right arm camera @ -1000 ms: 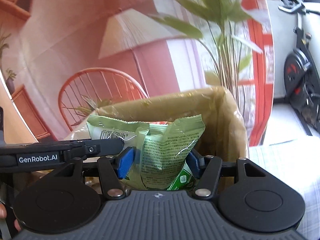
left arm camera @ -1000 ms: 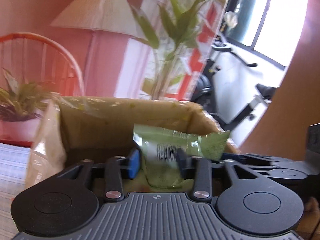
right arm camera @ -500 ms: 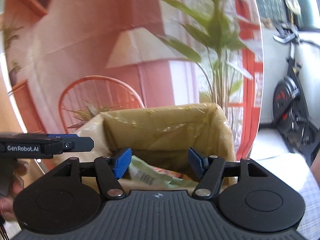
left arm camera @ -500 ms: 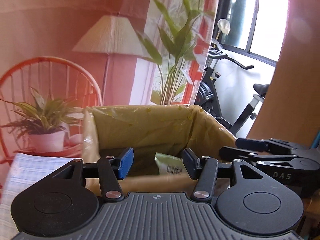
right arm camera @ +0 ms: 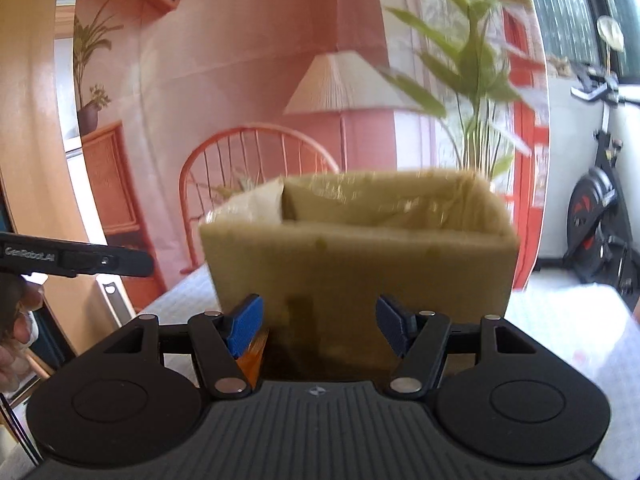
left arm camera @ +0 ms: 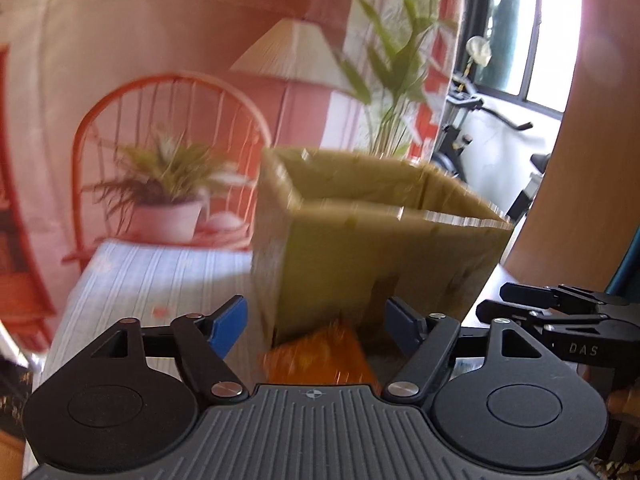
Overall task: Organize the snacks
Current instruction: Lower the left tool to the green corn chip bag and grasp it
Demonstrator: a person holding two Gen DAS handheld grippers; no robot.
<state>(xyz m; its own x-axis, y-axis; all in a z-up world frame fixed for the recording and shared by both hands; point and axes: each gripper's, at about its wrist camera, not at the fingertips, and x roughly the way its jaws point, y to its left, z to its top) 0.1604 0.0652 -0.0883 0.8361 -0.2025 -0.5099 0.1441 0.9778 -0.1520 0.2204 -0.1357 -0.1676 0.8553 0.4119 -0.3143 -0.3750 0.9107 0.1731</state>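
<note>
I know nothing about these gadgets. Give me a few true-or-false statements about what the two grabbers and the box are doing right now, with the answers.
1. The left gripper is clamped on a green packet. False: its jaws have just been opening and stand apart with nothing held between them.
2. The right gripper is open and holds nothing. True.
3. An orange packet lies on the table in front of the box. True.
4. The box lies tipped on its side. False: it stands upright with its open top up.
5. A potted plant sits behind the table, in front of a red chair. True.
</note>
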